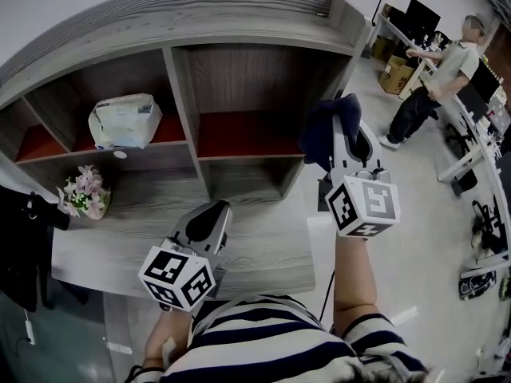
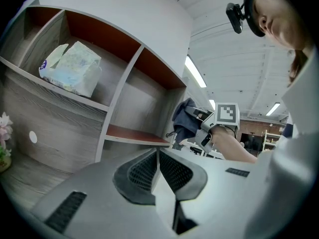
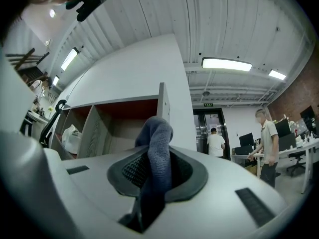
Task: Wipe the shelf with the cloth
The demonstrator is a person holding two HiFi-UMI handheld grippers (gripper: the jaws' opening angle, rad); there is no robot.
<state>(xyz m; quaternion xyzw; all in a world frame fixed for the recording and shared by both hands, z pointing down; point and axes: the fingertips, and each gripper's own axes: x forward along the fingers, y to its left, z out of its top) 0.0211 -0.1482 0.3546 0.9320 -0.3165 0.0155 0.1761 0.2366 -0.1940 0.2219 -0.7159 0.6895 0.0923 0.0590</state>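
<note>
Two grippers in frame. My right gripper (image 3: 157, 169) had its jaws clamped on the dark blue cloth (image 3: 157, 142). The cloth stuck up in a fold past the fingertips and hung down between the pads. In the head view it sat at the right-hand side panel of the grey wooden shelf unit (image 1: 182, 80), level with the reddish board (image 1: 247, 134) of the right compartment. I couldn't tell whether cloth and panel were touching.

My left gripper (image 2: 157, 156) had its jaws pressed together with nothing between them. It was low, over the wood-grain ledge (image 1: 263, 246) in front of the compartments, pointing at the shelf and well apart from the cloth.

Left compartment: a white plastic-wrapped pack (image 1: 122, 120) lay on its reddish board. Below it, at the left end of the ledge, stood a small bunch of pink flowers (image 1: 84, 191). The right compartment's board was bare.

Background, right of the shelf: a person in a light shirt (image 1: 437, 82) stood at a desk with monitors, and a cardboard box (image 1: 397, 74) was on the floor near them. The right gripper view also showed a second person in a white shirt (image 3: 216, 144) at a doorway, back to the camera.
</note>
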